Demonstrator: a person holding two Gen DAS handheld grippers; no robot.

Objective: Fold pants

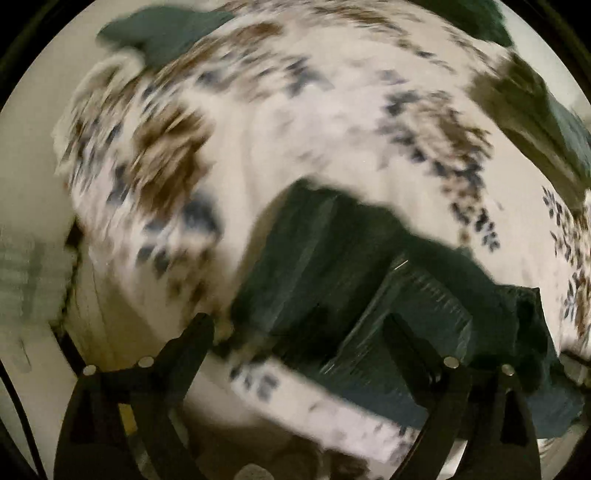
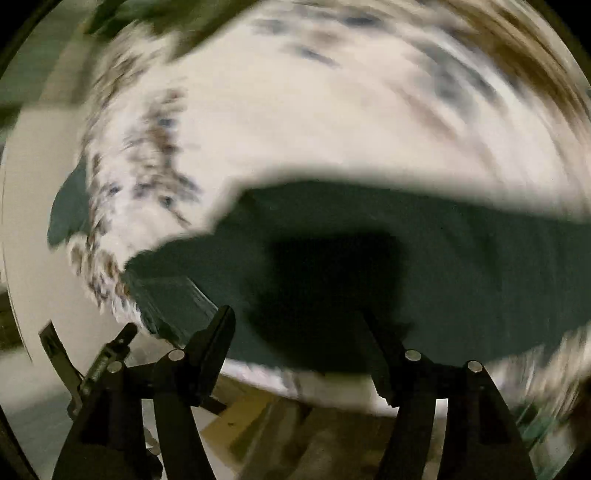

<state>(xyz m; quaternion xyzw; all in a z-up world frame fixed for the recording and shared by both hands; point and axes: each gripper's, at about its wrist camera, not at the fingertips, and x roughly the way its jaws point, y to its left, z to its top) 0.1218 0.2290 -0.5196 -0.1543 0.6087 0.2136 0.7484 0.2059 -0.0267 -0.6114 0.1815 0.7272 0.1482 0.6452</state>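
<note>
Dark green pants (image 1: 354,273) lie folded on a bed with a white cover printed with brown and grey leaves (image 1: 295,140). Both views are motion-blurred. My left gripper (image 1: 299,325) is open, its fingers spread over the near edge of the pants, empty. In the right wrist view the pants (image 2: 443,258) stretch across the middle. My right gripper (image 2: 299,321) is open above the near edge of the pants, with nothing between its fingers.
Other dark green cloth (image 1: 166,33) lies at the far left of the bed, and more (image 1: 546,122) at the right. The bed's near edge (image 2: 332,384) runs below the pants, with floor (image 2: 258,428) beneath it.
</note>
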